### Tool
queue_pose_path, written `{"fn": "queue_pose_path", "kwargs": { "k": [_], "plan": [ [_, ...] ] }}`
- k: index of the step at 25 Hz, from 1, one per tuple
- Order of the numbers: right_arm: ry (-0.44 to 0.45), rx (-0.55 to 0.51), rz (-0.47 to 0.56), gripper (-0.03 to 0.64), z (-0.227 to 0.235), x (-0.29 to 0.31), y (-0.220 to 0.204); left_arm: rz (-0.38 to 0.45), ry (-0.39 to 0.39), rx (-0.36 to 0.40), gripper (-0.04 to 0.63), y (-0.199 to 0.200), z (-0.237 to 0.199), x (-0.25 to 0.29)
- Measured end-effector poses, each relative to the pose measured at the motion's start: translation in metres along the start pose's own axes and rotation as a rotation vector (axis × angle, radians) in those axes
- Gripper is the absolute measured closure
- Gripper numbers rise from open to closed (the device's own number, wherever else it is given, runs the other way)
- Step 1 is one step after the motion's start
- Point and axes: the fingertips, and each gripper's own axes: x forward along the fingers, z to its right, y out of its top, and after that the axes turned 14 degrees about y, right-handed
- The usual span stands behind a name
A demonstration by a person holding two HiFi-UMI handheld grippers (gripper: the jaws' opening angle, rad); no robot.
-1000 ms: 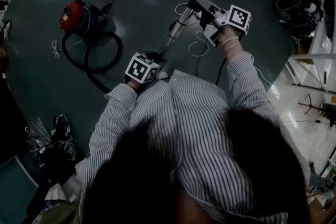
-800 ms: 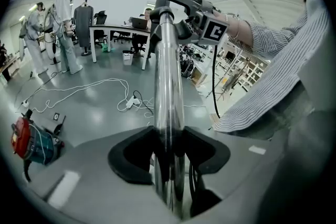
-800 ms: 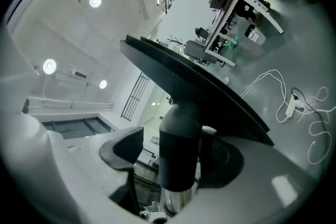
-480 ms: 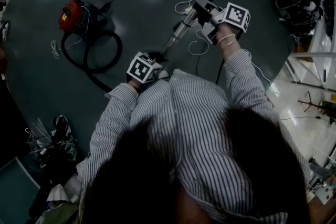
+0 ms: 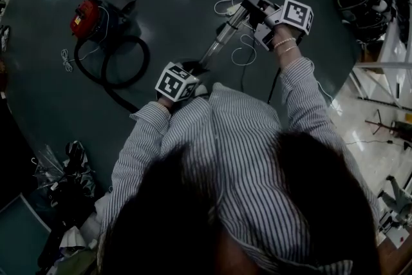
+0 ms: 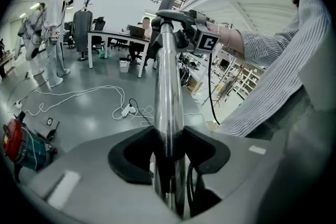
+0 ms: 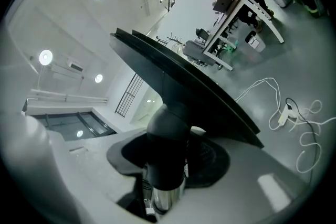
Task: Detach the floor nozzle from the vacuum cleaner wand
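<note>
Now that the right gripper [image 7: 168, 157] has closed from wide open onto the neck of the floor nozzle [image 7: 184, 86], up at 1 o'clock in the head view, with the left gripper [image 6: 169, 152] clamped on the chrome wand [image 6: 167, 86], both halves look braced for pulling apart.

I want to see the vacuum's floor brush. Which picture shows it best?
The right gripper view: the floor brush fills the middle, close up. The head view shows only a dark shape. The left gripper view shows just a little bit past the shiny pipe.
</note>
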Motion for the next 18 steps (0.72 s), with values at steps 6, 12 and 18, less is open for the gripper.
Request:
{"fn": "queue_pose_path", "kwargs": {
  "k": [6,12,18],
  "plan": [
    [-0.021,-0.036,-0.04,0.442,-0.002,0.001,-0.002,0.034,-0.021,-0.018,0.416,0.001,0.001,-0.003],
    [-0.05,-0.047,0.206,0.453,-0.001,-0.034,0.077,-0.05,0.017,0.027,0.416,-0.028,-0.011,-0.001],
    [-0.048,-0.228,0.111,0.453,-0.019,-0.029,0.087,-0.082,0.083,-0.032,0.414,-0.037,-0.042,-0.003]
  ]
}}
